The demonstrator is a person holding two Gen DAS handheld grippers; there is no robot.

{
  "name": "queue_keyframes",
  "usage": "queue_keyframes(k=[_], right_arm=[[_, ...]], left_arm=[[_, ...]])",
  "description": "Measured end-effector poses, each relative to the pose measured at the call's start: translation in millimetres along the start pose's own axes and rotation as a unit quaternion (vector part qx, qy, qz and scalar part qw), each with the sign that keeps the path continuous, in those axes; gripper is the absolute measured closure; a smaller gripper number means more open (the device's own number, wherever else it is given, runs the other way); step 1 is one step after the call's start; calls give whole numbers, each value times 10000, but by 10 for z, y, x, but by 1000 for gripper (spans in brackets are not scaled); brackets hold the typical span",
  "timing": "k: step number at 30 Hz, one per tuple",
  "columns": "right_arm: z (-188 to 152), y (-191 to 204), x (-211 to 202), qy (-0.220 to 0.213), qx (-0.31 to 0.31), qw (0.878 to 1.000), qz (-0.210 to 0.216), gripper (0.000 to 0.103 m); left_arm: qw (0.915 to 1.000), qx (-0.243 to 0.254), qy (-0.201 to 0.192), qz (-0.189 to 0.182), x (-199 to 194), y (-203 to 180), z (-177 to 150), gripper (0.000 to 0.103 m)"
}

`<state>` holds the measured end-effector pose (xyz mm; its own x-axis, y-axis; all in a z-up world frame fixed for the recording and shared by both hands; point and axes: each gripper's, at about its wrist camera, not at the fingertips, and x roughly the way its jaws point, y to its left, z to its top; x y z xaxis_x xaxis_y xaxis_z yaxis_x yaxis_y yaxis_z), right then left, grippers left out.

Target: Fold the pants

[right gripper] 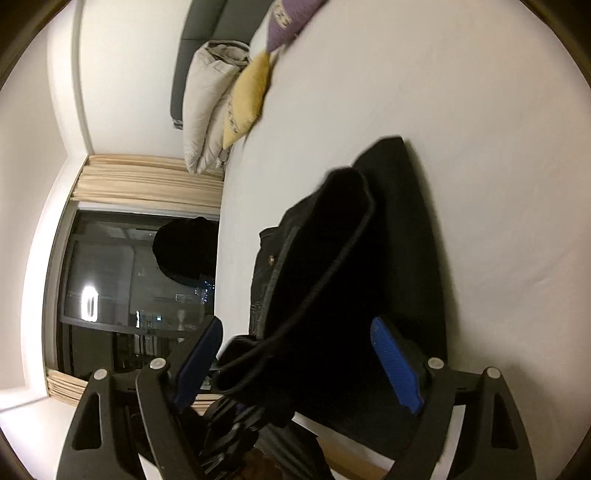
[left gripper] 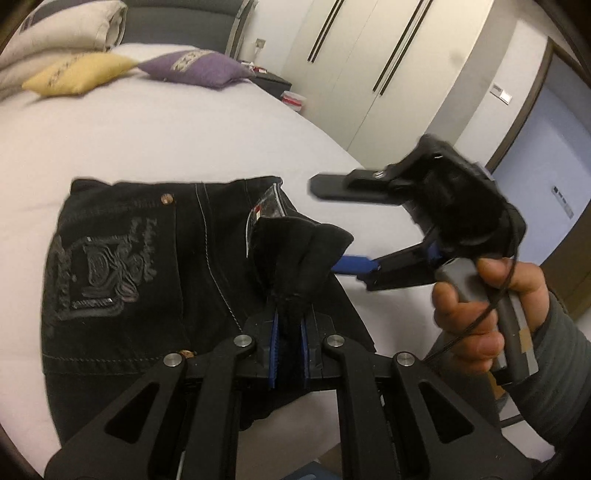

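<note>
1. Your left gripper (left gripper: 290,334) is clamped on a bunched fold of the black pants (left gripper: 155,266); the cloth rises in a dark peak between its blue pads (left gripper: 275,347).
2. Your right gripper (right gripper: 299,365) stands wide apart, blue pads (right gripper: 397,369) on either side of a raised flap of the pants (right gripper: 332,258), gripping nothing. In the left view the same gripper (left gripper: 334,225) sits just right of the bunched cloth, held by your right hand (left gripper: 484,314) on its grey handle, one finger near the fabric edge, the other spread well above it.
3. The pants lie partly folded on the white bed (left gripper: 166,129), waist end up, with an embroidered back pocket (left gripper: 99,266) and a metal rivet (left gripper: 168,199) showing.
4. Farther up the bed rest a yellow pillow (left gripper: 77,72) and a purple pillow (left gripper: 195,68), with a rolled pale duvet (left gripper: 70,26) behind them.
5. Beyond the bed's edge stand white wardrobe doors (left gripper: 373,55) and a door (left gripper: 554,192) in the left view; the right view shows a dark window (right gripper: 136,288) under beige curtains (right gripper: 147,177).
</note>
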<state>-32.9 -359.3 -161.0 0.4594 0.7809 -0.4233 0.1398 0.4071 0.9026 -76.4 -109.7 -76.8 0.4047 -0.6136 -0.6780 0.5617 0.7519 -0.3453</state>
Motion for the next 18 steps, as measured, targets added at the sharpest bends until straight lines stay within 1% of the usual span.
queue_keyframes(k=[1,3,6,8,9,10,11,13,15,16,18], right_arm=[[14,-5,49,33,47,9999,88,18],[40,25,132,121,30,9998,125,18],[109,51,225,239,32,9996,-118,19],[196,45,259,256,56,9989,-388,26],[241,53,277,259,12,9985,-488,35],[269,65,280,253,-52,9981,-556,48],[288,81,292,263,-131,9976,-621,55],[323,106,302,296,-289,9961,-776,72],[354,119,276,293,-396,9957,-788,77],[371,122,252,287,-439,9957,-761,78],[419,150,222,273,-522,9955,-741,79]], left_arm=[[9999,86,10,54,-3,-29,-2,96],[9994,289,14,185,1,-164,-45,96],[9962,743,-5,450,-19,-350,-89,96],[9941,925,-8,560,-10,-432,-92,96],[9933,983,-1,607,-11,-445,-92,96],[9924,1040,13,654,-6,-465,-95,96],[9914,1108,27,700,8,-495,-98,96],[9903,1169,33,746,74,-594,-100,96],[9902,1185,25,745,56,-565,-124,95],[9900,1206,14,736,82,-650,-127,95],[9890,1293,9,725,134,-702,-127,95]])
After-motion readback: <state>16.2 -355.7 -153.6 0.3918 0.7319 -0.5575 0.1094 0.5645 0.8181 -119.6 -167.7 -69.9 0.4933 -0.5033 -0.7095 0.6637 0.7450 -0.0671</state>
